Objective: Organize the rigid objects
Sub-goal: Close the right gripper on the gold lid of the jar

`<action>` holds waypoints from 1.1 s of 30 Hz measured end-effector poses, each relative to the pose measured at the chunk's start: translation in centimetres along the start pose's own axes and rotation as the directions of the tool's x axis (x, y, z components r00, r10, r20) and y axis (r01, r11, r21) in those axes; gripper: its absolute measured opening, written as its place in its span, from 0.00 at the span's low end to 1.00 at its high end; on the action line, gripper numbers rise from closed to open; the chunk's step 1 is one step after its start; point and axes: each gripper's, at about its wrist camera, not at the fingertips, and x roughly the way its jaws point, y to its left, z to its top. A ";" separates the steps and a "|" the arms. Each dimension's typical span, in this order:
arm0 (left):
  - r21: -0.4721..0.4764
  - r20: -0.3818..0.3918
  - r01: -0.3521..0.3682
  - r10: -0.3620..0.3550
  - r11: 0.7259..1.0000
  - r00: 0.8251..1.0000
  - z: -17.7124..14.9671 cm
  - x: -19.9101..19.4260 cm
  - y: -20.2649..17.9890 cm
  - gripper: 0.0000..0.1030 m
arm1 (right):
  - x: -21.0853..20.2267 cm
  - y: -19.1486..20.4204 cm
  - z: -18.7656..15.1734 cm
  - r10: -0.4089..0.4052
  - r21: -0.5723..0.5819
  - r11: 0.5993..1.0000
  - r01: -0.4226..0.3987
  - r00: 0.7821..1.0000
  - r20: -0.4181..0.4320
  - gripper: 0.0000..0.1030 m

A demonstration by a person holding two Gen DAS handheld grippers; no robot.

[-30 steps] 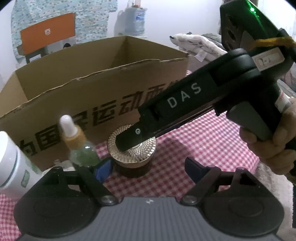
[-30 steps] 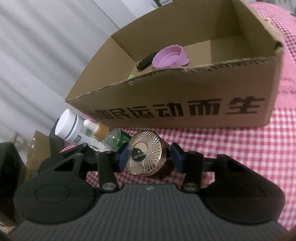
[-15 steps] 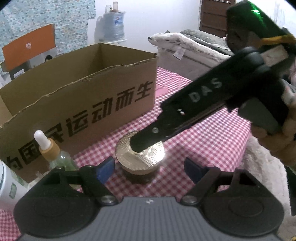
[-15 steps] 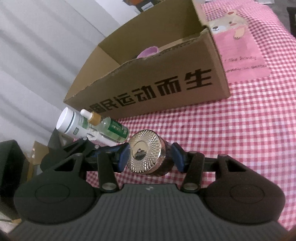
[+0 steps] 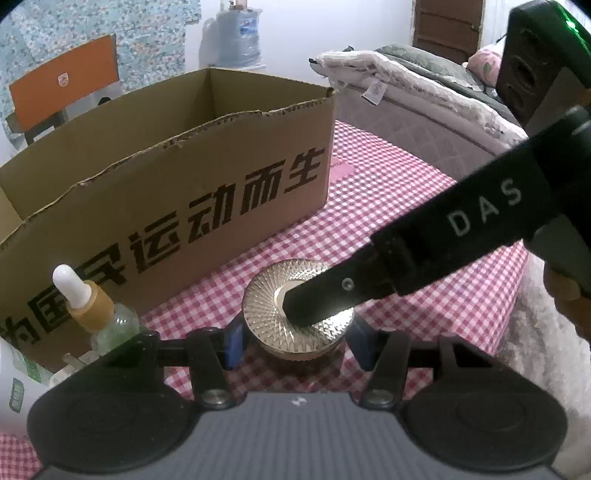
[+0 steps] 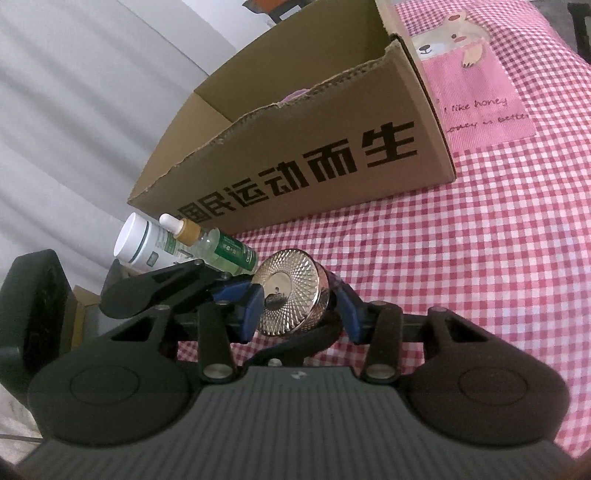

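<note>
A dark jar with a faceted gold lid stands on the red checked cloth in front of an open cardboard box. My left gripper has closed on the jar, its blue pads against both sides. My right gripper also sits around the jar, pads at its sides. In the left wrist view the right gripper's finger lies across the lid. A dropper bottle and a white bottle stand to the left.
The box holds a purple object, mostly hidden. A pink cartoon patch lies on the cloth to the right of the box. A bed and a water jug are behind.
My left gripper's pads have closed in from wide open onto the jar. Both grippers have shifted, so the box now sits further left and back. The right gripper stays around the jar.
</note>
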 end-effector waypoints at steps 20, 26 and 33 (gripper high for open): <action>0.013 -0.029 -0.023 0.023 1.000 0.999 0.8 1.8 -0.9 0.56 | -0.6 -0.8 -0.2 0.002 0.050 0.999 -0.003 1.000 0.022 0.44; -0.021 -0.038 -0.016 0.015 1.000 0.999 1.1 1.7 -0.5 0.55 | -0.5 -0.9 -0.5 0.008 0.067 0.998 -0.010 1.000 0.028 0.44; -0.032 -0.042 -0.018 0.017 0.999 0.999 0.9 1.0 -0.2 0.55 | -0.6 -0.3 -0.6 0.005 0.062 0.998 -0.007 1.000 0.023 0.43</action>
